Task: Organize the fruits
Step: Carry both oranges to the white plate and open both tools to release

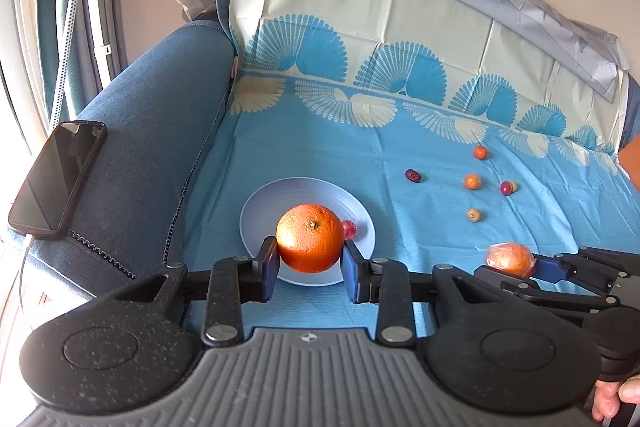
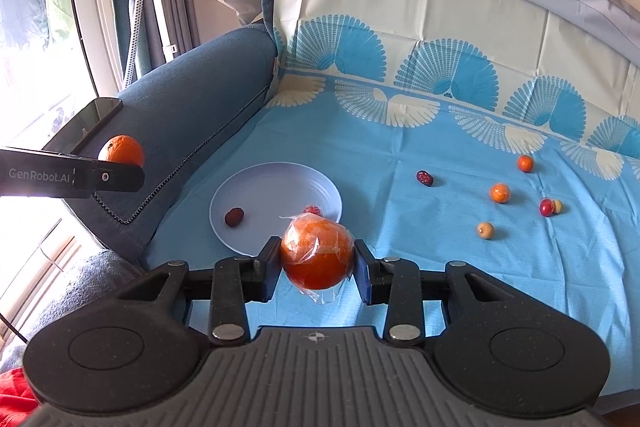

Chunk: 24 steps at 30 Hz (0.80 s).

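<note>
the left gripper (image 1: 310, 261) is clamped on a bare orange (image 1: 310, 238), holding it above the pale plate (image 1: 260, 205). the right gripper (image 2: 316, 261) is clamped on an orange wrapped in clear film (image 2: 317, 253), near the plate's 5 o'clock edge. on the plate sit a dark red date (image 2: 234, 217) at about 8 o'clock and a small red wrapped piece (image 2: 313, 209) at about 3 o'clock. the plate rests on a blue patterned cloth (image 2: 380, 147) over a sofa. out at the plate's 2 to 3 o'clock, well apart from it, lie another dark date (image 2: 424, 178), two small oranges (image 2: 500, 193), a red fruit (image 2: 545, 207) touching a tan one, and a lone tan fruit (image 2: 485, 229). a phone (image 1: 56, 179) lies on the blue armrest (image 1: 160, 131).
</note>
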Tool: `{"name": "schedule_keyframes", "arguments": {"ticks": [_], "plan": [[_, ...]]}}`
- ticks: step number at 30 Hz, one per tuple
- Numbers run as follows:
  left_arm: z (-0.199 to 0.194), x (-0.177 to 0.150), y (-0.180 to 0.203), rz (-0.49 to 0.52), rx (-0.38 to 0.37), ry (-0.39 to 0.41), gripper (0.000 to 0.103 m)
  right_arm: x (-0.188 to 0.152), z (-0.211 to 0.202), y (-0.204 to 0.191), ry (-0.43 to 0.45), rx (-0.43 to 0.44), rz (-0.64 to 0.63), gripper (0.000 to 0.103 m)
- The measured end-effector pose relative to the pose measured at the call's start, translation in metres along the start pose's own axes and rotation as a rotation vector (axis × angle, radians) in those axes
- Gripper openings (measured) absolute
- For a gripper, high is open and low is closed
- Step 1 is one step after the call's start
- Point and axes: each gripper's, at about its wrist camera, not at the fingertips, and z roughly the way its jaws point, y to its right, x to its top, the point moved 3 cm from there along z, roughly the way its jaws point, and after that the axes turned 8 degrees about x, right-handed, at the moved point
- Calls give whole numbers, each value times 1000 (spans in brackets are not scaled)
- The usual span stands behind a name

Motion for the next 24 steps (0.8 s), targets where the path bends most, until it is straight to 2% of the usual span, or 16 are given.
{"name": "schedule_keyframes", "arguments": {"ticks": [6, 15, 24], "plan": [[37, 9, 0, 3, 3, -49, 36, 9, 33, 7, -38, 17, 17, 39], [119, 20, 1, 26, 34, -125, 36, 14, 102, 13, -111, 45, 39, 39], [184, 20, 6, 66, 34, -192, 36, 13, 170, 17, -181, 48, 22, 39]]}}
